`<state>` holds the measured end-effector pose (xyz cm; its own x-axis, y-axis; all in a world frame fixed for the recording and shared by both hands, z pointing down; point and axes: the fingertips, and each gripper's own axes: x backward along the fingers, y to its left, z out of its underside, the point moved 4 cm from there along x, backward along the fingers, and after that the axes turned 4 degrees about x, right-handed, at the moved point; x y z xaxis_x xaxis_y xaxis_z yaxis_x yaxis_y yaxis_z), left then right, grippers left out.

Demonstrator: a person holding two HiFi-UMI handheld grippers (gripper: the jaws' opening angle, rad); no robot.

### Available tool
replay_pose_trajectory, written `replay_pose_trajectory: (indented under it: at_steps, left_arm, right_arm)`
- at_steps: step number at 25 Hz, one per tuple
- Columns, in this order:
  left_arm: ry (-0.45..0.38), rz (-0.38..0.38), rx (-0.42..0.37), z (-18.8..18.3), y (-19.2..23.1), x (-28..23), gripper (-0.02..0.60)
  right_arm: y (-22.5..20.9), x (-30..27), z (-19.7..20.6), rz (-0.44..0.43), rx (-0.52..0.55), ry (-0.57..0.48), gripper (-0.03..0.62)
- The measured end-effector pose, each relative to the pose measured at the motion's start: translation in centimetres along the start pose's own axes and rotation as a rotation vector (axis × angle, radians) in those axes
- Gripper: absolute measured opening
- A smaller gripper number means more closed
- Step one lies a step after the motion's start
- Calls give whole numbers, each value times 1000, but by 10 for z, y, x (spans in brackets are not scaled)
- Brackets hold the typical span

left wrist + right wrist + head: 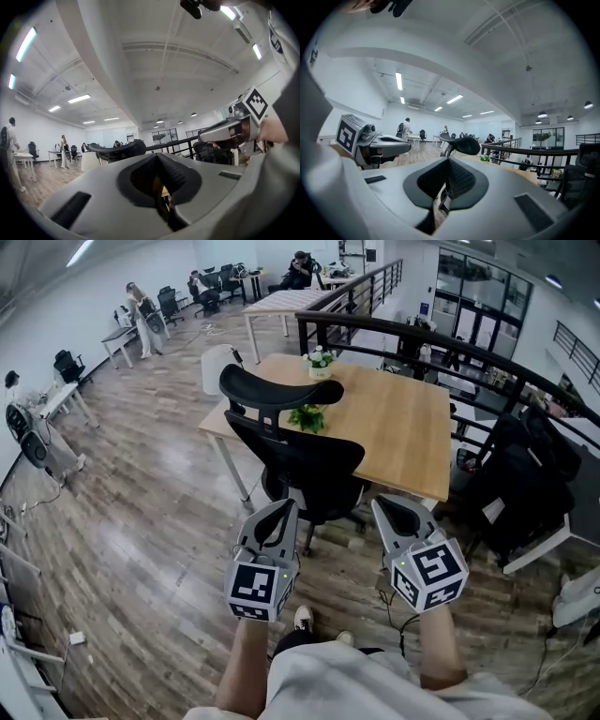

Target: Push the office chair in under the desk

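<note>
Black office chair [300,460] by wooden desk [403,427]

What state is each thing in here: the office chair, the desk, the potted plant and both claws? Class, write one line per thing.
Office chair: upright, back toward the person, at the desk's near edge, touched by neither claw.
Desk: standing level, with the chair at its edge.
Potted plant: upright on the desk's far side.
Left claw: shut, nothing between the jaws.
Right claw: shut, nothing between the jaws.
</note>
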<state>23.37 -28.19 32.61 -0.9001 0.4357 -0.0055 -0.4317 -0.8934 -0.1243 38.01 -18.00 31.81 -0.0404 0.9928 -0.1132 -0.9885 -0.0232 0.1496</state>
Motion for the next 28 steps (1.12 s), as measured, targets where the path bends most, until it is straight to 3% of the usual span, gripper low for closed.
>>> replay_pose_trajectory:
  at_steps: [10, 28]
  left_arm:
    - [10, -13, -7, -3, -11, 9, 12]
    - [23, -27, -15, 5, -18, 15, 12]
  right_arm:
    - [10, 6, 3, -50, 71, 20, 20]
    - [9, 8, 18, -77, 84, 29, 20]
